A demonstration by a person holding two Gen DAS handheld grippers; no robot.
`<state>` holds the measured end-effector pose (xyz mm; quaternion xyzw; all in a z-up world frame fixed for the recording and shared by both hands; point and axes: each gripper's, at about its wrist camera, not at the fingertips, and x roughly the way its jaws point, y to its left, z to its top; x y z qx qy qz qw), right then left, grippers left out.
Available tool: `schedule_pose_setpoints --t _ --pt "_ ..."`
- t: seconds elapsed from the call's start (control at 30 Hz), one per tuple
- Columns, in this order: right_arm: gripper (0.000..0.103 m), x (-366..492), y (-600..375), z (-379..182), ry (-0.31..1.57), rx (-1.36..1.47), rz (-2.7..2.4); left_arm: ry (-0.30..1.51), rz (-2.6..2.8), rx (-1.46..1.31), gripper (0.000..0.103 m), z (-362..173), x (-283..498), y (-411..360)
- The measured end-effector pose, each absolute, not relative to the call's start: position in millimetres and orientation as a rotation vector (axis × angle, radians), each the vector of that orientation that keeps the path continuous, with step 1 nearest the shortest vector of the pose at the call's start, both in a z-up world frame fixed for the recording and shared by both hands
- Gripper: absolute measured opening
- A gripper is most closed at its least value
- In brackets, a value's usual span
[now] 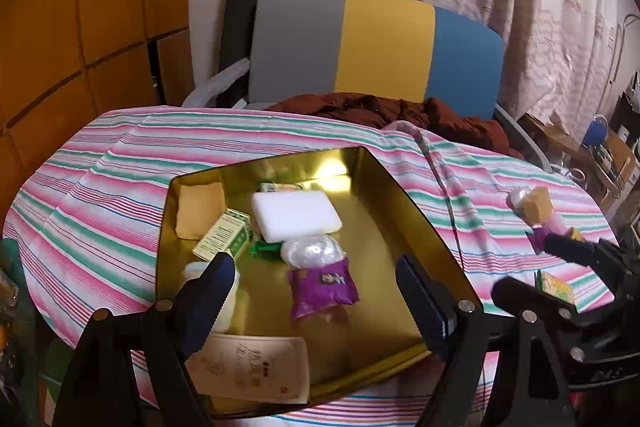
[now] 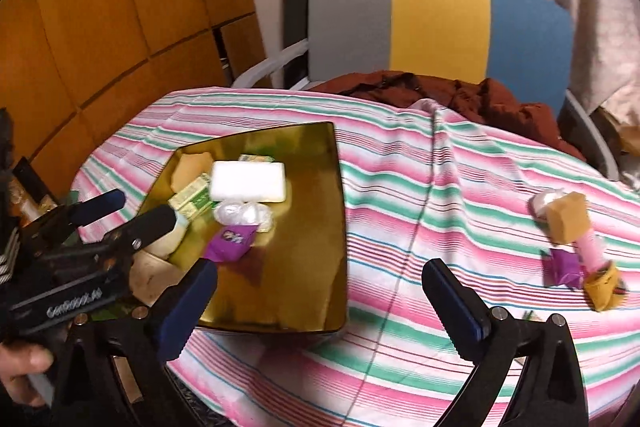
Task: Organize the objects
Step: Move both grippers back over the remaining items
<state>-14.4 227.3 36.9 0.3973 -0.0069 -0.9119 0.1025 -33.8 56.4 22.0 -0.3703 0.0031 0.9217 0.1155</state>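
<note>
Several small items are already in the gold tin tray (image 1: pixel 400 203): a white foam block (image 1: pixel 296 215), a green-and-cream carton (image 1: pixel 224 239), a tan sponge (image 1: pixel 198 209), a clear wrapped bundle (image 1: pixel 312 251) and a purple sachet (image 1: pixel 322 287). What's left is the loose cluster out on the striped tablecloth (image 2: pixel 400 187), and that's where the action looks headed.

Left gripper (image 1: pixel 316 287) hangs over the near end of the tray, jaws spread wide, nothing between them. Right gripper (image 2: pixel 320 299) is spread wide too and empty, poised above bare cloth just past the tray's right edge.

Now the key relation. From the right wrist view the cluster lies ahead and off to the right of that gripper: a tan cube (image 2: pixel 566 221) leaning against a white wrapped ball (image 2: pixel 546 201), a pink tube (image 2: pixel 592 247) behind it, a purple wrapper (image 2: pixel 564 267) and a yellow packet (image 2: pixel 604 285) nearest the camera. The pile strings out along a line running from far-left to near-right, so it sits slantwise to the jaws.

The right gripper is plainly the nearer one; the left has the whole tray between it and those pieces. My read: the right needs to swing rightward and forward, and turn a little to square up across the piece it picks. The tan cube, standing proud, looks the easiest first grab.
</note>
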Motion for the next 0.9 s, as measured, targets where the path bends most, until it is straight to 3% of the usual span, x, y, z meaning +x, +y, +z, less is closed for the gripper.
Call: schedule_pose_setpoints --t 0.23,0.47,0.7,0.9 --pt "0.103 -11 233 32 0.021 1.183 -2.726 0.058 2.656 -1.095 0.084 16 -29 72" --pt "0.103 -9 265 23 -0.053 1.237 -2.758 0.114 2.631 -1.091 0.084 12 -27 83" --pt "0.103 -6 328 15 -0.173 1.321 -2.848 0.127 2.531 -1.067 0.084 11 -25 97" --pt "0.103 2 420 25 -0.381 1.336 -3.032 0.161 2.452 -1.009 0.084 14 -20 117"
